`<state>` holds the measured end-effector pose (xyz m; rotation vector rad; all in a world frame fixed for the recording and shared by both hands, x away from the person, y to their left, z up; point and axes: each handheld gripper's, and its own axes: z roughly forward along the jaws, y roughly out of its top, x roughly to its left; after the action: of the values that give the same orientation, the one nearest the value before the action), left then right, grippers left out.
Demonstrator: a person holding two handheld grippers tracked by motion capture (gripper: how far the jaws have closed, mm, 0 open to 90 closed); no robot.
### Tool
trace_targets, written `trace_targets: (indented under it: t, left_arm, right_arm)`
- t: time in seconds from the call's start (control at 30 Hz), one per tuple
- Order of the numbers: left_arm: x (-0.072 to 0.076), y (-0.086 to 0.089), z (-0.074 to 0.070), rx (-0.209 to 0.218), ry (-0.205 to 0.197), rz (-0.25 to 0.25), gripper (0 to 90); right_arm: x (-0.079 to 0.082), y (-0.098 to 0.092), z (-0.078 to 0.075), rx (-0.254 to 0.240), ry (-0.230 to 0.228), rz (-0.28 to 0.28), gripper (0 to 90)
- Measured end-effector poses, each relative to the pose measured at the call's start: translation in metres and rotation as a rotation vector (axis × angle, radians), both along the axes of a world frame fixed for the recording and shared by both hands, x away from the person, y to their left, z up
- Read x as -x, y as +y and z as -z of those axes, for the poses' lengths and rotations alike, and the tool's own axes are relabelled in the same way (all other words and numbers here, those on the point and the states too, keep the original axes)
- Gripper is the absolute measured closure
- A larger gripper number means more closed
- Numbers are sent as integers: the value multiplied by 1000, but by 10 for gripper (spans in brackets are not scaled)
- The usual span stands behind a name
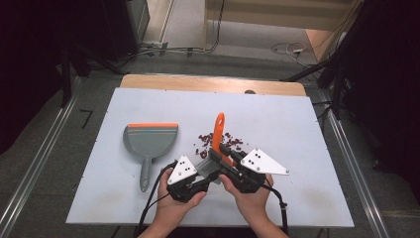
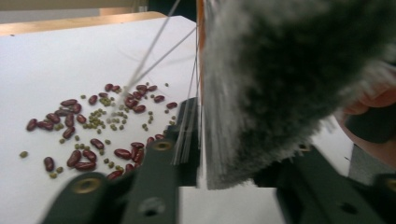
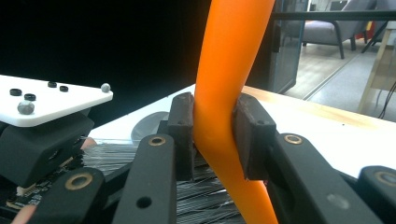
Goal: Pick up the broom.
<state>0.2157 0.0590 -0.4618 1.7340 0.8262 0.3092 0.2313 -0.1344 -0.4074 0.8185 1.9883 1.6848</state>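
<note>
A hand brush with an orange handle (image 1: pixel 218 130) stands tilted over the white board, its grey bristles (image 2: pixel 280 84) pointing down toward me. My right gripper (image 1: pixel 226 151) is shut on the handle (image 3: pixel 229 93), both pads pressing its sides. My left gripper (image 1: pixel 210 167) sits just left of it, with its jaws closed on the bristle head and stray bristles lying along one pad. Red beans and small green beans (image 2: pixel 93 126) lie scattered on the board just beyond the brush (image 1: pixel 208 141). A grey dustpan (image 1: pixel 148 141) with an orange lip lies to the left, handle toward me.
The white board (image 1: pixel 307 148) rests on a wooden table, with bare surface to the right and far side. Metal rails run along both sides of the table. Cables lie on the floor beyond. The left gripper's white plate (image 3: pixel 51 100) is close beside the right gripper.
</note>
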Motion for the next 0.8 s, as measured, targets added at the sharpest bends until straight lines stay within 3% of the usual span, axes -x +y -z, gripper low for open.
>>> trace_targets:
  t: [0.17,0.37,0.47,0.53,0.57,0.6,0.8]
  left_arm:
    - [-3,3,-1,-25,13,7,842]
    - [-6,10,-3,-49,23,37,855]
    - [-8,15,-5,-40,24,54,856]
    - [-10,20,-7,-40,21,59,856]
    - [-10,20,-7,-40,21,59,857]
    - [-11,23,-8,-32,19,65,857]
    - [-17,43,-13,-5,9,129,857]
  right_arm:
    - [0,1,1,2,10,-1,688]
    - [-8,-1,3,9,13,-54,653]
    - [-15,-5,1,12,30,-134,508]
    - [-20,-9,0,12,43,-178,462]
    - [-20,-9,0,12,43,-178,462]
    - [-25,-16,1,7,55,-218,454]
    - [-40,-32,1,9,94,-343,487]
